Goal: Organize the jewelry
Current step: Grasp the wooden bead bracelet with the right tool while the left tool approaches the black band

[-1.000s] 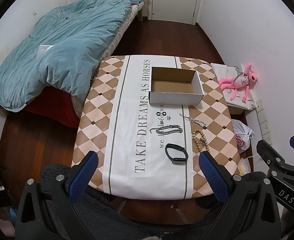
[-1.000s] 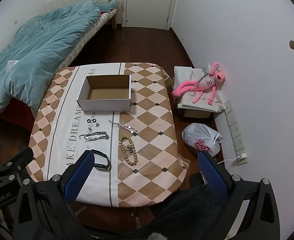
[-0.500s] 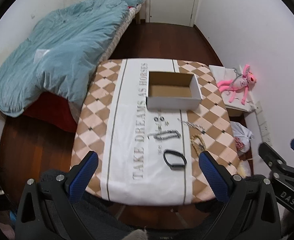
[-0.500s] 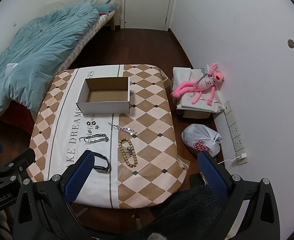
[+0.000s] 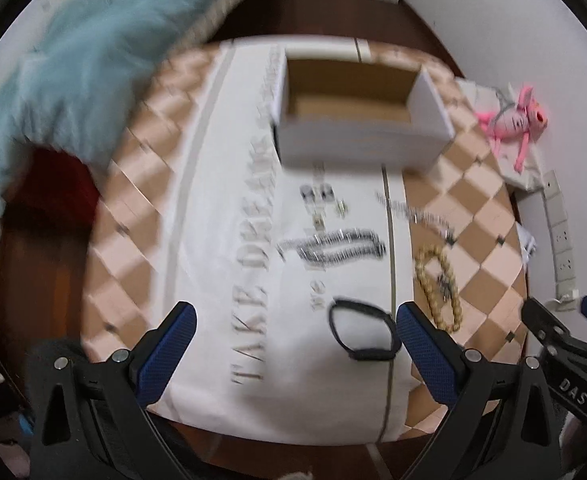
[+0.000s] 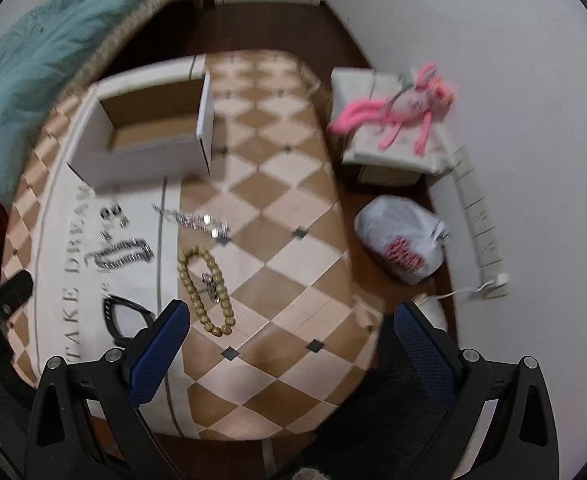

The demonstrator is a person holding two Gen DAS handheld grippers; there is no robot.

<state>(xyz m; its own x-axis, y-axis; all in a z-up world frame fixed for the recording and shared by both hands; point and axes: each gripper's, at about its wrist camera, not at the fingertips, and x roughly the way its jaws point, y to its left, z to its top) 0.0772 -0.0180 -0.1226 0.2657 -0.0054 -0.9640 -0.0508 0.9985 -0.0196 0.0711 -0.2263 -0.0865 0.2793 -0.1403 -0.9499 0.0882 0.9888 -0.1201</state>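
Grippers hover low over the surface (image 5: 221, 216), closer than a second ago. Left gripper (image 5: 293, 344) and right gripper (image 6: 289, 344) both have jaws spread wide, holding nothing. Black bracelet (image 5: 363, 332), wooden bead bracelet (image 6: 205, 284) and silver chain (image 5: 333, 246) lie at frame centre below the empty cardboard box (image 5: 357, 148).

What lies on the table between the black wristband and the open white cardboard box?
In the left wrist view, the silver chain bracelet and small earrings lie between the black wristband and the white cardboard box.

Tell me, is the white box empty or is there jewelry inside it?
Empty. The white box shows only its bare brown floor in both views; no jewelry is inside.
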